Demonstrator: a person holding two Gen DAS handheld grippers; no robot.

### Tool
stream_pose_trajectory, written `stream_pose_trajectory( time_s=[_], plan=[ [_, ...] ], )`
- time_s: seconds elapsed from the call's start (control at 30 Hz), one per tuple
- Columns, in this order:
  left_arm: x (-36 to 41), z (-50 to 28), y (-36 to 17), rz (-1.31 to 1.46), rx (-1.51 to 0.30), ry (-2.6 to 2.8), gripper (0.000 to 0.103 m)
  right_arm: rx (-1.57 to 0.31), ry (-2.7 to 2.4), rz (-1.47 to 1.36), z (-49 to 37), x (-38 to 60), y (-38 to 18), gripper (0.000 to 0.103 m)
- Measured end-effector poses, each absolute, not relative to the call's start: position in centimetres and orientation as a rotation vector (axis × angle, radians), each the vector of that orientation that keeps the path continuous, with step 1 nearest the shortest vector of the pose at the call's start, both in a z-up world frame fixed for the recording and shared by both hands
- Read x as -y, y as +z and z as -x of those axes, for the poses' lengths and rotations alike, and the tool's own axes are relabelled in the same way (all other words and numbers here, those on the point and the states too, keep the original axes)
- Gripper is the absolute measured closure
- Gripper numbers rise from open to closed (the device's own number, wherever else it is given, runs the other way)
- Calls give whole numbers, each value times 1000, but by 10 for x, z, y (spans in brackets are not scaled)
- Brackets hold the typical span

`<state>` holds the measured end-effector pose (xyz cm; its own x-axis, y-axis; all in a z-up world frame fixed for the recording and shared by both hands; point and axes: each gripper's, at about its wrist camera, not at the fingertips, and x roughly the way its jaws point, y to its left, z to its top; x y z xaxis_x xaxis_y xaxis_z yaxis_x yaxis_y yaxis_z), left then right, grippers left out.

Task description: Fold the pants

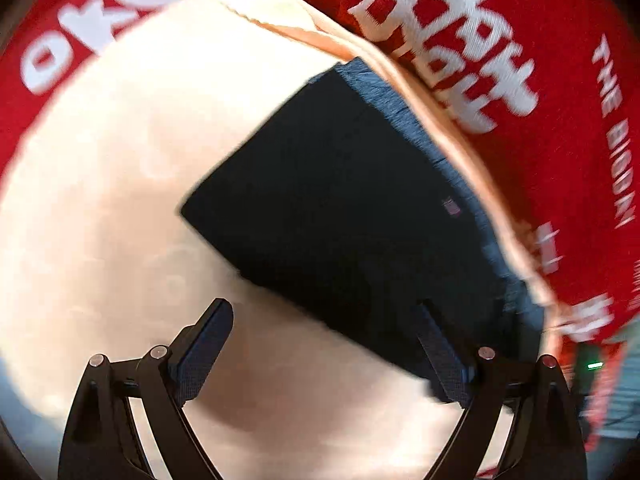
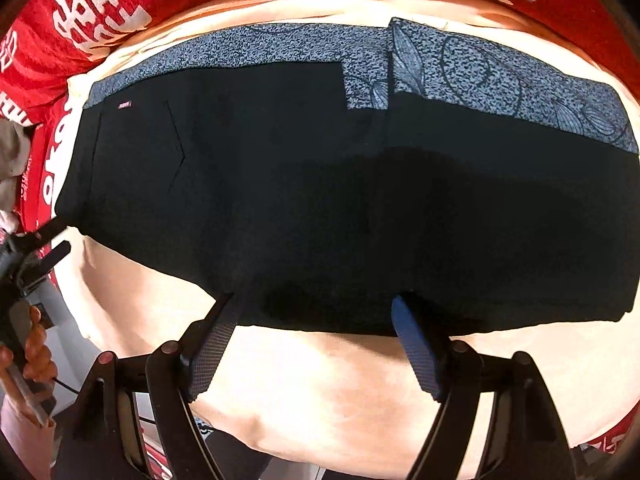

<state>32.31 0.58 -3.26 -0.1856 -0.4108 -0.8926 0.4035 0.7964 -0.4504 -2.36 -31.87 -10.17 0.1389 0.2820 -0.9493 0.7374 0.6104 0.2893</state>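
dark pants laid flat on a cream cloth, both grippers open at the near edge

right wrist view: black pants (image 2: pixel 320 184) spread flat and lengthwise across a cream cloth (image 2: pixel 320 380), with a blue-grey speckled band (image 2: pixel 480 68) bearing leaf and circle outlines along the far edge. small pink label (image 2: pixel 125 105) near the far left corner, beside a stitched pocket outline. red cloth with white lettering (image 2: pixel 92 12) beneath and around the cream cloth, at the far side and at the left. right gripper (image 2: pixel 316 304) at the near hem of the pants, jaws spread wide, fingertips (image 2: pixel 402 308) at or just over the dark edge; contact not certain, no fabric pinched between them. at far left, the left gripper (image 2: pixel 52 240) beside the left end of the pants, with the person's left hand (image 2: pixel 34 352) on its handle.

left wrist view, blurred by motion: same pants (image 1: pixel 340 208) seen from one end as a dark slab on the cream cloth (image 1: pixel 120 200), speckled band (image 1: pixel 400 96) along the side nearest the red cloth (image 1: pixel 560 80). small label (image 1: pixel 451 205) near that band. left gripper (image 1: pixel 324 308) with jaws wide apart, holding nothing; left finger (image 1: pixel 204 352) over bare cream cloth, right finger over the near corner of the pants, touching or not cannot be told.
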Motion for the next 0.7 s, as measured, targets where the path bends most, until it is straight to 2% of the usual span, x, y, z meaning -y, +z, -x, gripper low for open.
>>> stream_pose_trajectory(
  time_s=[0.2, 0.3, 0.37, 0.57, 0.7],
  plan=[
    [-12, -335, -64, 295, -1649, -824, 10, -1456, -400, -914, 22, 318, -105, 20],
    [-5, -340, -65, 344, -1635, -840, 10, -1464, -394, -898, 20, 315, -106, 19],
    [-1, -337, -67, 367, -1633, -838, 7, -1466, -388, -894, 19, 314, -107, 16],
    [36, -319, -46, 186, -1519, -928, 7, -1470, -379, -891, 13, 299, -111, 9],
    [50, -324, -66, 70, -1591, -793, 9, -1478, -386, -870, 3, 283, -109, 8]
  ],
)
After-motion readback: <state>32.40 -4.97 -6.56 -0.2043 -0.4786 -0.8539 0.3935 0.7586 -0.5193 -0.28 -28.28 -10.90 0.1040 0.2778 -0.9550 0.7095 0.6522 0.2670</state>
